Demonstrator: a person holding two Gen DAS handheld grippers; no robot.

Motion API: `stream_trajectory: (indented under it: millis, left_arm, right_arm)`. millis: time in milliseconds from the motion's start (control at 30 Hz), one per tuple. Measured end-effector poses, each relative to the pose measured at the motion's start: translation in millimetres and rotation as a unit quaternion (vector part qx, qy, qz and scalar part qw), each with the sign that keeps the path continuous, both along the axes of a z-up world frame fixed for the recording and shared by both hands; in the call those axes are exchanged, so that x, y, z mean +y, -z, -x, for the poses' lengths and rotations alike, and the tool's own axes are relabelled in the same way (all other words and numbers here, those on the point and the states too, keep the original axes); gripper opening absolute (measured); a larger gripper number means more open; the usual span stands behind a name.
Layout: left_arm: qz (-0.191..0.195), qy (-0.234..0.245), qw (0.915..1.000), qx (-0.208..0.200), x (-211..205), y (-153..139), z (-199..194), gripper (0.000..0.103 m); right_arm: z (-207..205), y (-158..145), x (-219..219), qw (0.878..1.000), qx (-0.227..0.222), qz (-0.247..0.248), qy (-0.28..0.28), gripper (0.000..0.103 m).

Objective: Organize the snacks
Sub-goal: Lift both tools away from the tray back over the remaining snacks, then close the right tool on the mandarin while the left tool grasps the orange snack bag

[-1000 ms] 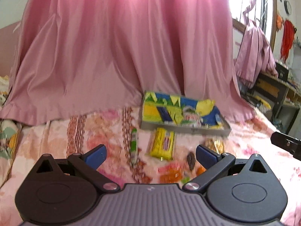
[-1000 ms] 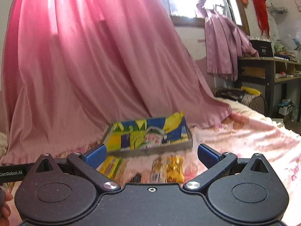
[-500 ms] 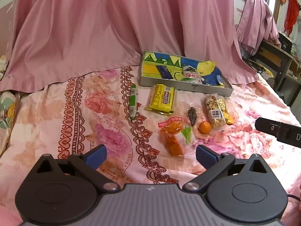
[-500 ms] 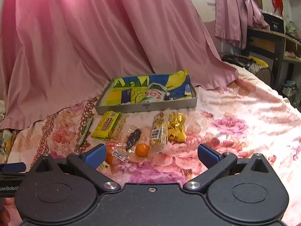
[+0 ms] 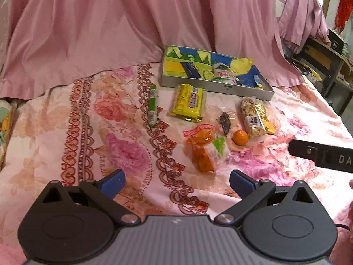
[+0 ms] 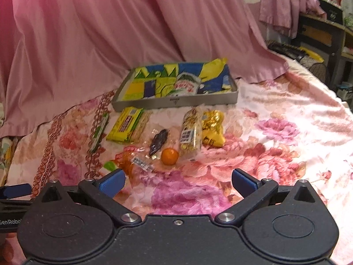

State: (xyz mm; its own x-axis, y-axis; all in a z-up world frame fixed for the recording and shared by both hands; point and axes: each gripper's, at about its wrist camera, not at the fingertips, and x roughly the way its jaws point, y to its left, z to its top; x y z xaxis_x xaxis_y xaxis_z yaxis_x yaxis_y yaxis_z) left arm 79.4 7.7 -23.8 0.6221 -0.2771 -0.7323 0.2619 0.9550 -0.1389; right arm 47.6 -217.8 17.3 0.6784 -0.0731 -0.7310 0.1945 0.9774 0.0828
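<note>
Snacks lie on a floral bedspread before a grey tray (image 5: 217, 88) (image 6: 176, 103) lined with colourful paper and holding a small packet. In the left wrist view: a green stick (image 5: 152, 105), a yellow pack (image 5: 187, 102), a dark wrapped piece (image 5: 225, 122), an orange sweet bag (image 5: 201, 152), a small orange (image 5: 240, 137), a nut bar (image 5: 252, 119). The right wrist view shows the orange (image 6: 169, 156), nut bar (image 6: 190, 132), a gold packet (image 6: 213, 128). My left gripper (image 5: 176, 182) and right gripper (image 6: 177, 183) are open and empty, short of the snacks.
A pink curtain (image 5: 132, 26) hangs behind the tray. A dark wooden desk (image 5: 326, 57) stands at the far right beyond the bed edge. Part of the right gripper's body (image 5: 322, 158) shows at the right of the left wrist view.
Both grippers have tilted down and risen over the bed, so all the snacks come into view. Both stay open. No snack has moved.
</note>
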Motion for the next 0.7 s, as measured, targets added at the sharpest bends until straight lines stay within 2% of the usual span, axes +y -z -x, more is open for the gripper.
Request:
stream_trajectory:
  millis: [200, 333, 467, 600, 700]
  left_arm:
    - [0.028, 0.024, 0.9992, 0.015, -7.1, 7.8, -4.5, 0.103]
    - [0.043, 0.028, 0.9984, 0.025, -12.2, 14.0, -11.0, 0.103]
    - [0.038, 0.022, 0.9988, 0.022, -19.6, 24.6, -24.7, 0.103]
    - [0.031, 0.01, 0.9988, 0.036, -30.7, 41.5, -41.4, 0.103]
    - [0.03, 0.007, 0.999, 0.034, -37.7, 49.8, -48.1, 0.103]
  right_arm:
    - [-20.3, 2.4, -17.2, 0.998, 0.027, -0.051, -0.008, 0.102]
    - [-39.5, 10.7, -30.8, 0.994, 0.061, -0.091, -0.01, 0.102]
    - [-62.0, 22.6, -42.3, 0.986, 0.094, -0.136, -0.011, 0.102]
    - [-80.7, 36.4, -51.1, 0.981, 0.095, -0.167, -0.012, 0.102]
    - [-92.7, 52.6, -60.5, 0.973, 0.103, -0.207, 0.008, 0.102]
